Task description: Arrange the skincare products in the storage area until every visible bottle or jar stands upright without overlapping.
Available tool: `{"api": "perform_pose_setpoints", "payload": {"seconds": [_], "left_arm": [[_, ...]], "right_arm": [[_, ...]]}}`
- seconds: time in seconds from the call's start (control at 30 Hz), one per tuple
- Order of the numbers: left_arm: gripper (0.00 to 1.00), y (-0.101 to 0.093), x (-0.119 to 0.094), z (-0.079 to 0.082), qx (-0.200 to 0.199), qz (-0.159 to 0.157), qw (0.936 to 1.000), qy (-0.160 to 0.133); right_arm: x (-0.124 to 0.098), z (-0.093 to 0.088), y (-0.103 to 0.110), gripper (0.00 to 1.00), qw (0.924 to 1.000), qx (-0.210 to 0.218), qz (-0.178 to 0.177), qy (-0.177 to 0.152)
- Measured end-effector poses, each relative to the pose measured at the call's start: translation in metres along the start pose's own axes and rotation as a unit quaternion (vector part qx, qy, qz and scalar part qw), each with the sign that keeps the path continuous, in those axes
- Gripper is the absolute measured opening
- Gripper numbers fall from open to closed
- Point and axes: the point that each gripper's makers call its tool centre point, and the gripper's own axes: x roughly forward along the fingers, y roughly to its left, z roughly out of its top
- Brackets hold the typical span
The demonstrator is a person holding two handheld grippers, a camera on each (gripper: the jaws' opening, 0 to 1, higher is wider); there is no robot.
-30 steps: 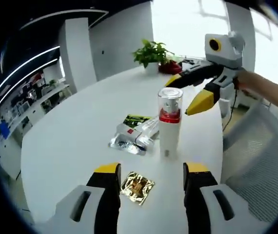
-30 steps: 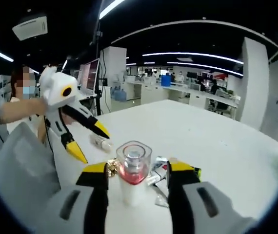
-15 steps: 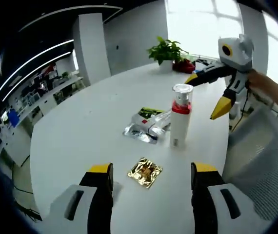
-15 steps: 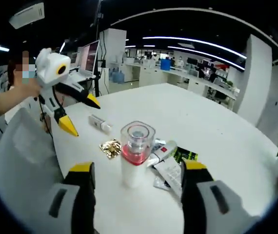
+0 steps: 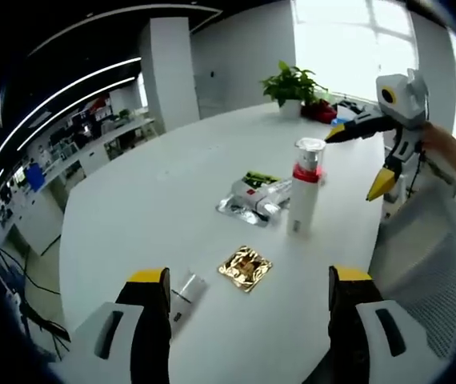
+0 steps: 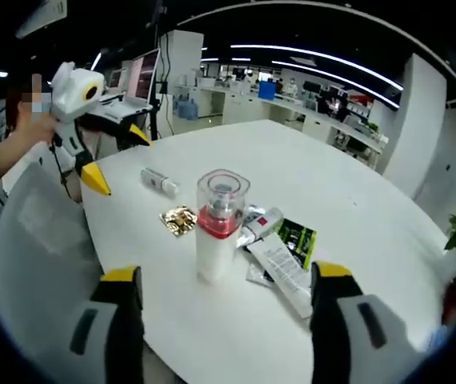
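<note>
Left tongs (image 5: 242,298): wide open and empty, held above the near edge of the counter (image 5: 148,192); they also show at the far left of the right gripper view, jaws parted.
Right tongs (image 6: 222,298): wide open and empty, held back from the products; in the left gripper view they appear at the far right, past the pump bottle, jaws apart.
Pump bottle (image 6: 218,226): white body, red collar, clear cap; stands upright on the counter, long axis vertical, cap up, just beside the heap of flat packs.
Small tube (image 5: 186,291): lies on its side near the counter edge, well apart from the bottle; long axis flat along the counter. In the right gripper view it lies beyond the gold sachet, toward the other tongs. Which end is the cap I cannot tell.
Heap (image 6: 280,254): a white tube and foil and green sachets lie overlapping, flat, right beside the bottle.
Gold sachet (image 5: 245,267): flat and alone, between bottle and small tube.
Step in hand: probably picking up a lying item to stand it up; the small tube sits closest to the left tongs.
Doing it well: close across the tube's narrow width, near its middle, turn it so the flatter end meets the counter, and let go only once it stands steady, clear of the bottle.
Risk: a round tube may roll or topple.
</note>
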Motion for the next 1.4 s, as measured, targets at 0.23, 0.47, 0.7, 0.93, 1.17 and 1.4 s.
{"api": "perform_pose_setpoints", "payload": {"seconds": [0.23, 0.47, 0.7, 0.93, 1.17, 1.4], "left_arm": [[0.88, 0.002, -0.009, -0.001, -0.011, 0.016, 0.9998, -0.002], [0.96, -0.001, -0.015, -0.002, -0.018, 0.017, 0.9997, -0.007], [0.97, -0.005, -0.016, -0.008, -0.016, 0.011, 0.9998, 0.003], [0.97, -0.008, -0.017, -0.012, -0.014, 0.006, 0.9999, 0.005], [0.97, -0.008, -0.014, -0.012, -0.022, 0.000, 0.9998, -0.003], [0.97, -0.006, -0.015, -0.014, -0.028, 0.005, 0.9996, -0.005]], "right_arm": [[-0.009, -0.009, -0.002, 0.97, 0.9997, -0.001, -0.015, 0.021], [-0.016, -0.015, -0.006, 0.99, 0.9993, 0.002, -0.021, 0.030], [-0.017, -0.019, -0.011, 1.00, 0.9991, -0.004, -0.021, 0.036], [-0.012, -0.028, -0.022, 1.00, 0.9985, 0.005, -0.020, 0.050], [-0.005, -0.039, -0.033, 1.00, 0.9970, -0.008, -0.019, 0.074], [0.007, -0.043, -0.048, 1.00, 0.9956, -0.026, -0.014, 0.089]]}}
